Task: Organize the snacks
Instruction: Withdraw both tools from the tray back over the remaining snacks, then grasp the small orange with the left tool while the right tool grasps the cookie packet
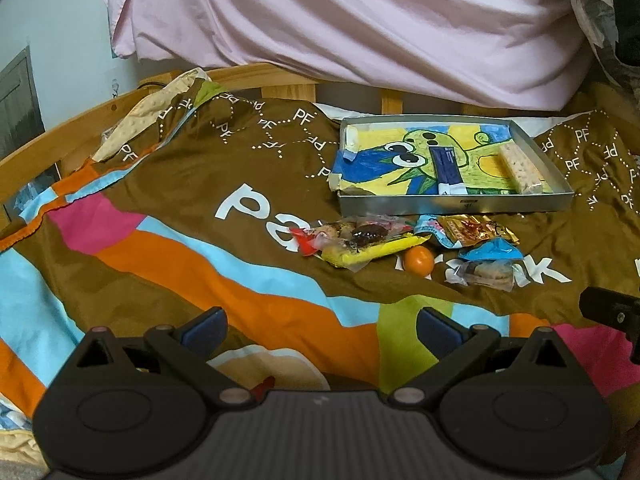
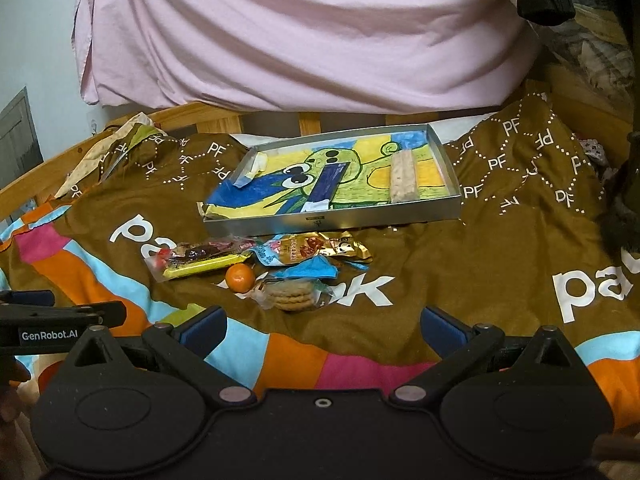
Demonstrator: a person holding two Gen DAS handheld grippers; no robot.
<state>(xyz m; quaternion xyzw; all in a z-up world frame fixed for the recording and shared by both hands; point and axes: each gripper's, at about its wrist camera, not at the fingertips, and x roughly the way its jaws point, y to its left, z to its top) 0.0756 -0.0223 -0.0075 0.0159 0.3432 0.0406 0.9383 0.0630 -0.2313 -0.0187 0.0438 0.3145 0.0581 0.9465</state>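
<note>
A shallow metal tray (image 1: 452, 202) (image 2: 332, 222) lined with a cartoon drawing lies on the bedspread. In it rest a dark blue packet (image 1: 447, 168) (image 2: 325, 186) and a pale cracker bar (image 1: 522, 168) (image 2: 404, 178). In front of the tray sits a pile of snacks: a yellow bar (image 1: 372, 250) (image 2: 200, 268), a small orange (image 1: 419, 261) (image 2: 240, 277), a gold packet (image 1: 476, 229) (image 2: 320, 246), a blue wrapper (image 1: 492, 249) (image 2: 312, 270) and wrapped cookies (image 1: 486, 274) (image 2: 292, 298). My left gripper (image 1: 320, 326) and right gripper (image 2: 322, 326) both hover open, short of the pile, holding nothing.
A brown, orange and blue patterned bedspread (image 1: 200, 240) (image 2: 480, 264) covers the bed. A wooden bed frame (image 1: 256, 76) and a hanging pink sheet (image 1: 360, 20) (image 2: 300, 32) stand behind the tray. The other gripper's black body shows at each view's edge (image 1: 612, 308) (image 2: 52, 320).
</note>
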